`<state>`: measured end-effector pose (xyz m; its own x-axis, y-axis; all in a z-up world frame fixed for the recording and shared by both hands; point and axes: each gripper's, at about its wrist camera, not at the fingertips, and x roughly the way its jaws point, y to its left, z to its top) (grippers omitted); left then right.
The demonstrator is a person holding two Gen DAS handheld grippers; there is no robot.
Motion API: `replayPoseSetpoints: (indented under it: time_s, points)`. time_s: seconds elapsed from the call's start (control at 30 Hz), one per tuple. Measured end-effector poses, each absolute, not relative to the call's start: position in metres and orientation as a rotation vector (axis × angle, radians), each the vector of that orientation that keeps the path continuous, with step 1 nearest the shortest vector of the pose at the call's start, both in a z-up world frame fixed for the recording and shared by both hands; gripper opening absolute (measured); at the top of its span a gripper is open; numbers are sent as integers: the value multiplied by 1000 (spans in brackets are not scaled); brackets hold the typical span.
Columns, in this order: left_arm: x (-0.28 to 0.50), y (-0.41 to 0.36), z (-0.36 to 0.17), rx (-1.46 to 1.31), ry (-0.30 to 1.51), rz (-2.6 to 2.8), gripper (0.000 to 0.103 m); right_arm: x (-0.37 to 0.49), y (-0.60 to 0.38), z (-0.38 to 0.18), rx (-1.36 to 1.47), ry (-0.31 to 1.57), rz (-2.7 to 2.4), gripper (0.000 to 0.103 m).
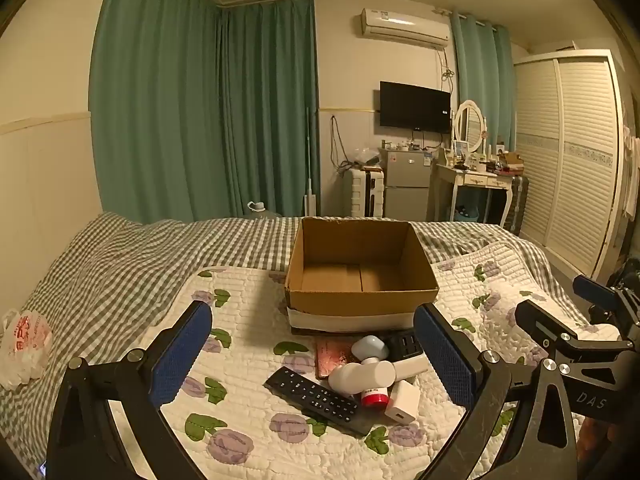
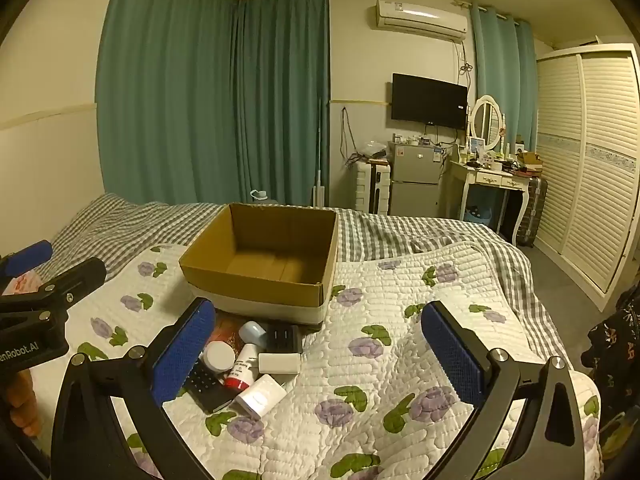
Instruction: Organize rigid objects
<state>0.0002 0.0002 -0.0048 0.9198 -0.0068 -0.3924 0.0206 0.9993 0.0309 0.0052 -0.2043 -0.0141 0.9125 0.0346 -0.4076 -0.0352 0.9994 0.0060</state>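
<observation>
Your cardboard box [image 1: 362, 268] sits open on the flowered quilt [image 1: 248, 432], with the checked bedsheet [image 1: 120, 256] running behind it. Right in front of the box lies your pile: a black remote [image 1: 316, 398] nearest you, a white bottle [image 1: 362, 376] lying across it, a red-capped bottle [image 1: 375, 396] touching that, and a white charger [image 1: 402, 402] just beside it. Behind these a pinkish flat thing, perhaps a phone [image 1: 334, 356], lies against a black power strip [image 1: 404, 344] that touches the box's front wall. A plastic bag [image 1: 24, 340] rests well off on the sheet.

Your left gripper [image 1: 312, 356] hangs above the pile with its blue pads wide apart, holding nothing. Your right gripper [image 2: 318, 354] sits just beside it, level with it, jaws likewise spread and free, with the pile under its left pad [image 2: 182, 352] and bare quilt ahead.
</observation>
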Motion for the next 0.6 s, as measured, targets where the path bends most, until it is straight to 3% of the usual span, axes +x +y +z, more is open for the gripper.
replayPoseSetpoints:
  time_s: [0.6]
  points:
    - [0,3,-4,37,406,-14,103,7,-201,-17,-3,435,56,103]
